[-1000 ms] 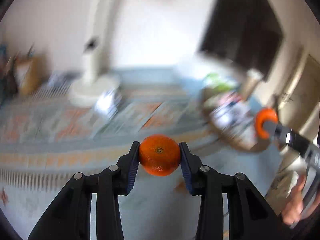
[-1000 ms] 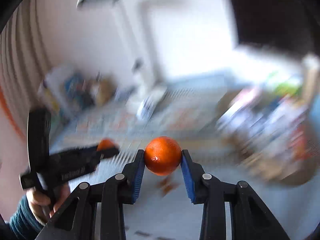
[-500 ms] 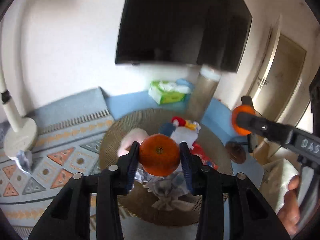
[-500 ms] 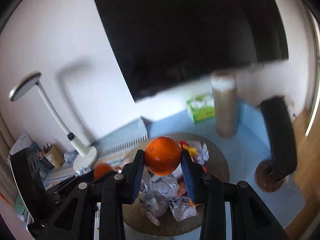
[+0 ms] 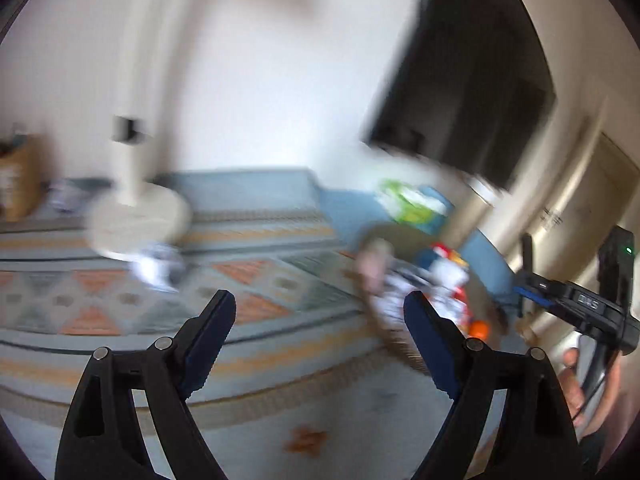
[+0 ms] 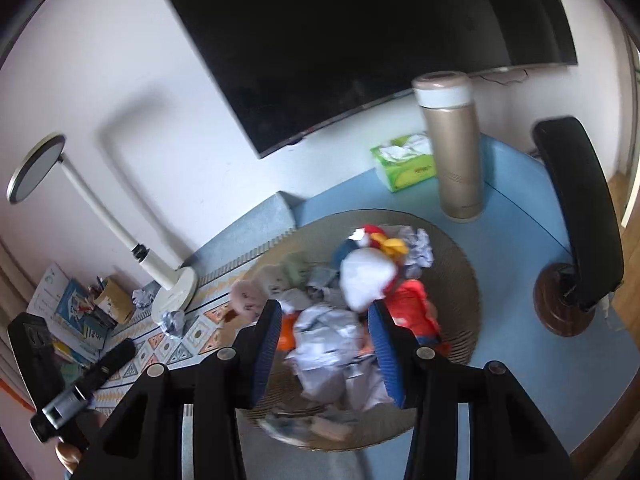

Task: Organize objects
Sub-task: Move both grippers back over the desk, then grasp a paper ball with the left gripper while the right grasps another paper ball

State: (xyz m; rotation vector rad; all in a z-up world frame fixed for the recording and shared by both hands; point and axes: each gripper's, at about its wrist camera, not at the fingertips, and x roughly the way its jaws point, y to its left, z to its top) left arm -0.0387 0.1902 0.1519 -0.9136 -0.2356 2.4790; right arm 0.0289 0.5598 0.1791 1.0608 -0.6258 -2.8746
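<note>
Left gripper [image 5: 320,304] jaws spreading wide, nothing between the blue pads; right gripper [image 6: 322,312] jaws parting too, gap empty, no fruit clamped. One orange [image 5: 479,328] lies in the woven basket [image 5: 394,338], just right of the left gripper's right finger, blurred. In the right wrist view an orange patch [image 6: 287,332] shows right behind the left finger, among crumpled paper [image 6: 326,330], probably the other orange, partly hidden so cannot tell for sure. Basket [image 6: 460,264] is round, flat, woven straw-like, sits directly beyond and under the right gripper tips, piled with paper wads, a white-red-yellow plush toy [image 6: 370,268] and a red wrapper [image 6: 416,312] just past the right finger. Further ahead right: tall gold metal thermos [image 6: 452,148] upright, green tissue pack [image 6: 404,162] just beside it on its left. Left of the tips: white desk lamp [image 6: 172,288] with round base, a paper wad [image 6: 172,322] touching its base, patterned mat [image 6: 188,336] with triangles. Far right a black headphone stand [image 6: 576,216] on a brown base. Dark TV screen [image 6: 360,40] on the wall behind. Blue tabletop [image 6: 520,320] smooth. The left wrist view is heavily motion-blurred. The right gripper shows at that view's right edge, held by a hand [image 5: 572,384].
</note>
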